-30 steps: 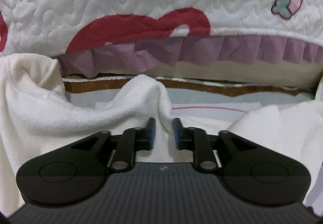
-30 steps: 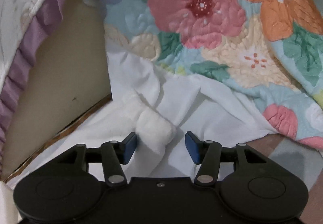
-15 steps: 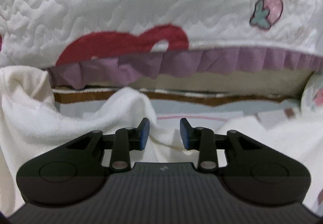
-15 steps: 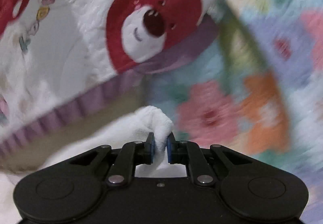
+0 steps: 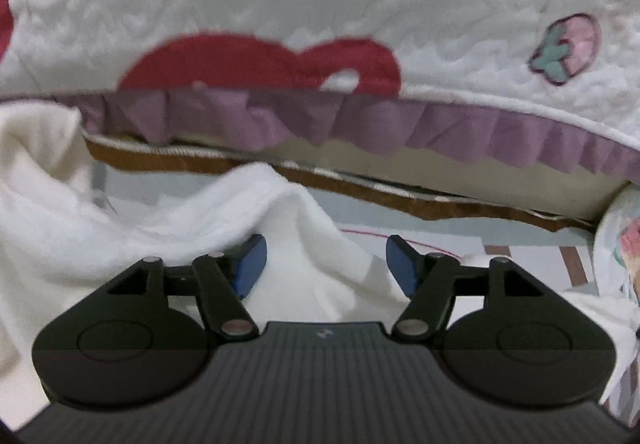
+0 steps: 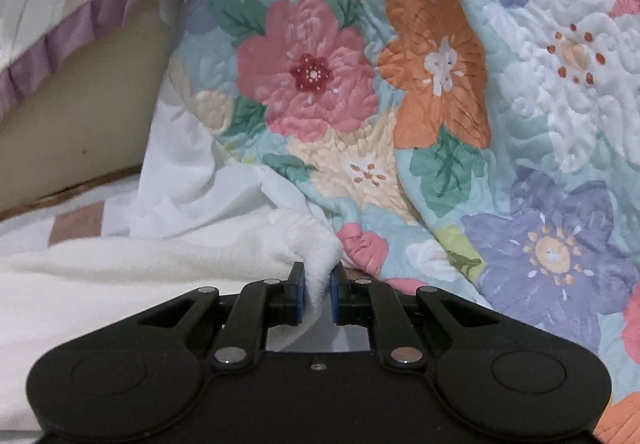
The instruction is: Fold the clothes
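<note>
Left gripper (image 5: 322,264) is opening off my white fleece garment (image 5: 292,212), its ridge slack between the pads, while right gripper (image 6: 318,294) pinches its corner, nearer the floral quilt (image 6: 400,104).

The left gripper (image 5: 322,266) is being opened off the white garment (image 5: 288,212), earlier pinched; the right gripper (image 6: 318,294), earlier open, is now being held clamped on it.

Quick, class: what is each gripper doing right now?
Left gripper: jaws opening, white fleece garment loose between them.
Right gripper: shut on the white fleece garment.
</note>
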`<control>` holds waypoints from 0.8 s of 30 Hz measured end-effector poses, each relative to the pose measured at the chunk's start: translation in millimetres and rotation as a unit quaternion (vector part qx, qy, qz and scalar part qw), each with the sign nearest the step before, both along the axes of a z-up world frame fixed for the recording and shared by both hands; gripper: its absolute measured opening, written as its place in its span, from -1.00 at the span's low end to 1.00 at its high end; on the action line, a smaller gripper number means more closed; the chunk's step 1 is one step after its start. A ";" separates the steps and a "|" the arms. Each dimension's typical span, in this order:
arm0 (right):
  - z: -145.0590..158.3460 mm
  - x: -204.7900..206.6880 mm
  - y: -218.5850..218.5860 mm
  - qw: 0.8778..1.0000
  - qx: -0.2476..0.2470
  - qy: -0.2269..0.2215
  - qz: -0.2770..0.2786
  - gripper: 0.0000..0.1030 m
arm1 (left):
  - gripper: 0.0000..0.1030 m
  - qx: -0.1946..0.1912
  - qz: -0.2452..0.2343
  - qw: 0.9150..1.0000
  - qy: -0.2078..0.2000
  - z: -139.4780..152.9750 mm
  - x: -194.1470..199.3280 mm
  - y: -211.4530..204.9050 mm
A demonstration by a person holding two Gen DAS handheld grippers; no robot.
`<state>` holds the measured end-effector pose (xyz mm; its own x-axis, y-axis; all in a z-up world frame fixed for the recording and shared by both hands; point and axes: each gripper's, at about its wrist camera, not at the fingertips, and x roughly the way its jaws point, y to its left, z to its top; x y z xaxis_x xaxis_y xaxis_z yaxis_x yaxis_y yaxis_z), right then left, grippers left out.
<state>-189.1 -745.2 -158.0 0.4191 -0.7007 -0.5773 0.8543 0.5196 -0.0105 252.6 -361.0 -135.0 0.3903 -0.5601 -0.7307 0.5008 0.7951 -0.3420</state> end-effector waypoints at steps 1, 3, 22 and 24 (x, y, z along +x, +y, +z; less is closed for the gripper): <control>1.7 -1.0 1.8 1.000 0.000 -0.003 0.001 -0.74 | 0.38 0.005 0.004 1.000 0.011 -4.0 1.9 -5.9; 1.6 -0.8 0.2 1.000 0.005 -0.011 0.002 -0.74 | 0.33 0.020 0.010 1.000 0.020 -12.9 4.7 -18.4; 38.6 5.4 4.9 0.991 -0.120 0.033 0.039 -0.76 | -0.85 -0.115 0.075 0.990 0.038 -0.6 12.2 5.1; 18.5 5.6 1.0 0.993 -0.093 0.063 0.034 -0.76 | -0.86 -0.089 0.066 0.993 0.031 -7.8 4.5 -8.3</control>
<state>-183.5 -744.2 -139.5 0.4020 -0.7726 -0.4914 0.8032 0.5552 -0.2158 257.1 -369.3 -142.7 0.4258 -0.6293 -0.6501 0.3691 0.7768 -0.5102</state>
